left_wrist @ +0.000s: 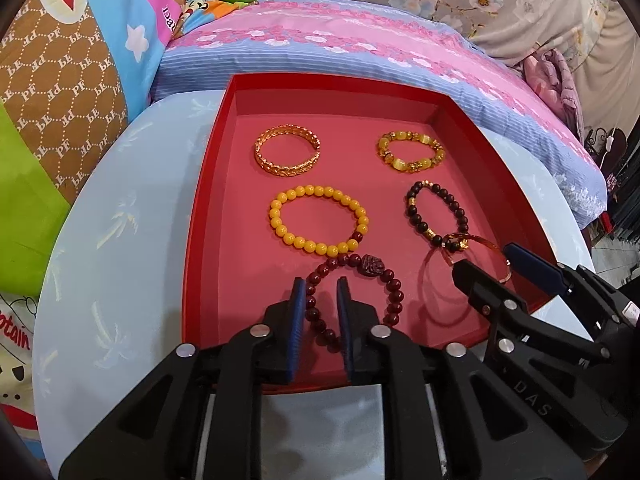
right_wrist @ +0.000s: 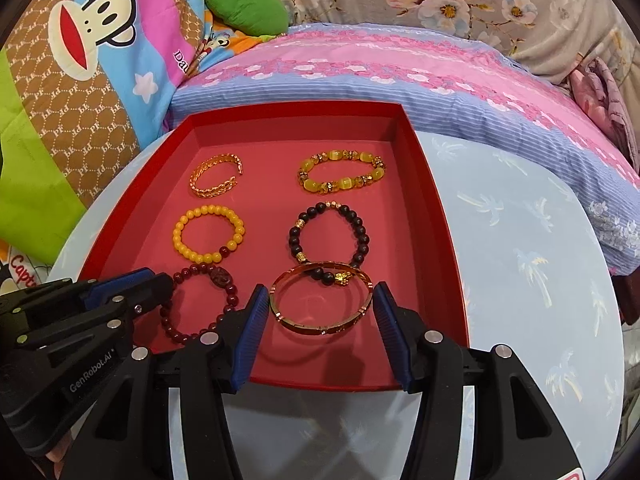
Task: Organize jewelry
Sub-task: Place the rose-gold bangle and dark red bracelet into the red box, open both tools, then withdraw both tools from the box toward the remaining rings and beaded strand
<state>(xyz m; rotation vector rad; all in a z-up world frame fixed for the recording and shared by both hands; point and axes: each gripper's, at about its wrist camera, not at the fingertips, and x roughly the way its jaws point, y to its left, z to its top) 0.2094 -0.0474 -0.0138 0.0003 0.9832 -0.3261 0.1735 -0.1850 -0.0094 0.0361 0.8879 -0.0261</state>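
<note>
A red tray (left_wrist: pixel 208 208) (right_wrist: pixel 444 240) holds several bracelets: a gold cuff (left_wrist: pixel 287 157) (right_wrist: pixel 216 182), a yellow cat-eye bead bracelet (left_wrist: pixel 412 152) (right_wrist: pixel 340 178), a yellow bead bracelet (left_wrist: pixel 318 220) (right_wrist: pixel 208 238), a dark bead bracelet (left_wrist: pixel 436 212) (right_wrist: pixel 330 240), a dark red bead bracelet (left_wrist: pixel 360 292) (right_wrist: pixel 200 304) and a thin gold bangle (left_wrist: pixel 472 264) (right_wrist: pixel 320 304). My left gripper (left_wrist: pixel 322 292) (right_wrist: pixel 160 280) is open, its fingers straddling the left side of the red bead bracelet. My right gripper (right_wrist: pixel 320 300) (left_wrist: pixel 484 260) is open wide around the gold bangle.
The tray sits on a round pale blue table (right_wrist: pixel 520 260). A pink and blue pillow (right_wrist: pixel 400 76) lies behind it, with cartoon-print bedding (right_wrist: pixel 92 52) at the left and floral fabric (right_wrist: pixel 480 0) at the back.
</note>
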